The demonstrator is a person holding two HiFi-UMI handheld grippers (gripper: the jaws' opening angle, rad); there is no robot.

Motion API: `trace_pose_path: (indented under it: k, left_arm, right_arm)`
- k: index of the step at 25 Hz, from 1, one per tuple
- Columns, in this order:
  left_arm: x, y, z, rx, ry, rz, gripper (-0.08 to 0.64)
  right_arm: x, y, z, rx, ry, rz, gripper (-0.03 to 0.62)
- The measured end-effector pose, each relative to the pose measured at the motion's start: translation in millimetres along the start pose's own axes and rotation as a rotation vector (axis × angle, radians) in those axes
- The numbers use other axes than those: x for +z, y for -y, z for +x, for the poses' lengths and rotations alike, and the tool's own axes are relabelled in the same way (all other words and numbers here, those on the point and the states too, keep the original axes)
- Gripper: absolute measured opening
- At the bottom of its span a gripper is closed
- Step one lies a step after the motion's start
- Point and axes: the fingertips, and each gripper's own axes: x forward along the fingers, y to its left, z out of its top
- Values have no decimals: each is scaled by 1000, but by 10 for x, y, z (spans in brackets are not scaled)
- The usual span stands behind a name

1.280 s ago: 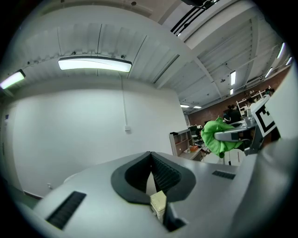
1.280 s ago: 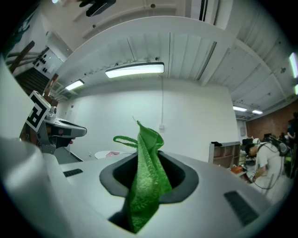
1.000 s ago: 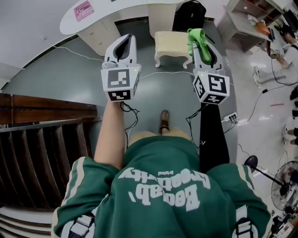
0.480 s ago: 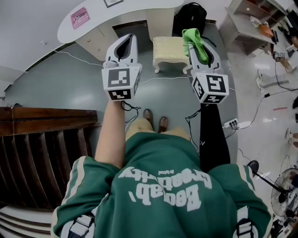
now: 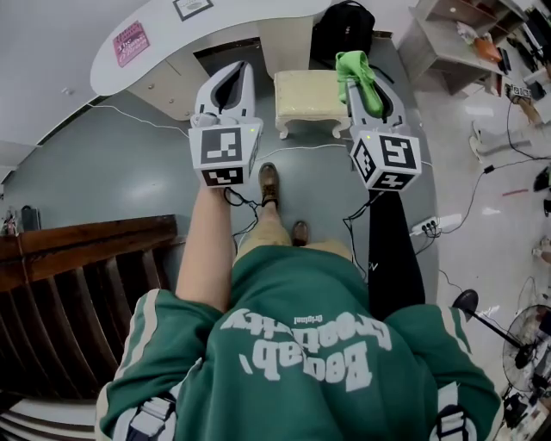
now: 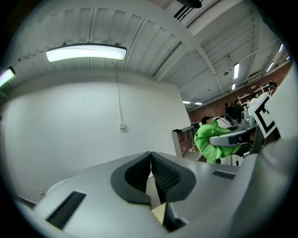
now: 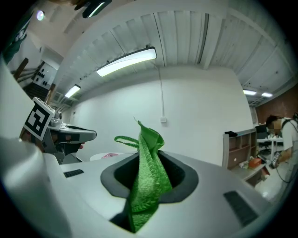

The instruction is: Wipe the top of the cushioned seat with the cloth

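Note:
The cushioned seat [image 5: 310,93] is a cream stool with white legs, standing on the floor ahead of me in the head view. My right gripper [image 5: 362,65] is shut on a green cloth [image 5: 353,67], held in the air at the stool's right edge. In the right gripper view the cloth [image 7: 148,179] stands up between the jaws. My left gripper [image 5: 227,79] is shut and empty, raised left of the stool; its jaws [image 6: 151,175] meet at the tips in its own view, where the cloth [image 6: 210,145] shows to the right.
A white curved desk [image 5: 198,26] stands behind the stool, with a black bag [image 5: 343,31] beside it. Cables [image 5: 138,116] and a power strip [image 5: 427,226] lie on the grey floor. Wooden stairs [image 5: 77,293] are at my left, shelves [image 5: 465,39] at the far right.
I have stepped forward: the stool has come nearer and shifted left in the head view, and one foot now leads. Both grippers stay raised, the right still holding the cloth.

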Motion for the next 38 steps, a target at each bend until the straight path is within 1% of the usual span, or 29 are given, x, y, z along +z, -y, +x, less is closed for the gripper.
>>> trace_pose_path:
  k: [5, 8, 11, 13, 18, 23, 26, 28, 31, 38]
  left_arm:
    - [-172, -190, 367, -27, 29, -6, 17]
    - [-288, -304, 638, -49, 23, 1, 15]
    - [-388, -524, 958, -67, 21, -42, 15]
    - [-443, -664, 1173, -75, 15, -56, 15]
    - [-581, -958, 1656, -92, 7, -34, 15]
    - [-728, -1201, 2011, -107, 12, -24, 15]
    - [-861, -1278, 2177, -131, 6, -36, 15]
    - [-950, -1322, 2261, -144, 9, -48, 15]
    - [-1108, -1356, 2379, -165, 7, -54, 15]
    - [-1589, -1369, 2640, -178, -37, -71, 15]
  right_arm:
    - [-144, 13, 426, -9, -41, -29, 95]
    - [-206, 44, 708, -11, -55, -33, 95]
    - [-217, 49, 1065, -13, -58, -53, 95]
    - [-224, 51, 1286, -17, -66, -71, 95]
    - [-291, 55, 1776, -38, -97, -81, 95]
    - [-424, 39, 2184, -54, -138, -73, 99]
    - [-554, 42, 2370, -66, -163, -72, 107]
    - [-651, 31, 2481, -79, -180, -92, 109]
    - [-824, -15, 2652, -68, -213, -104, 109]
    - [-1345, -14, 2964, -30, -310, -57, 110]
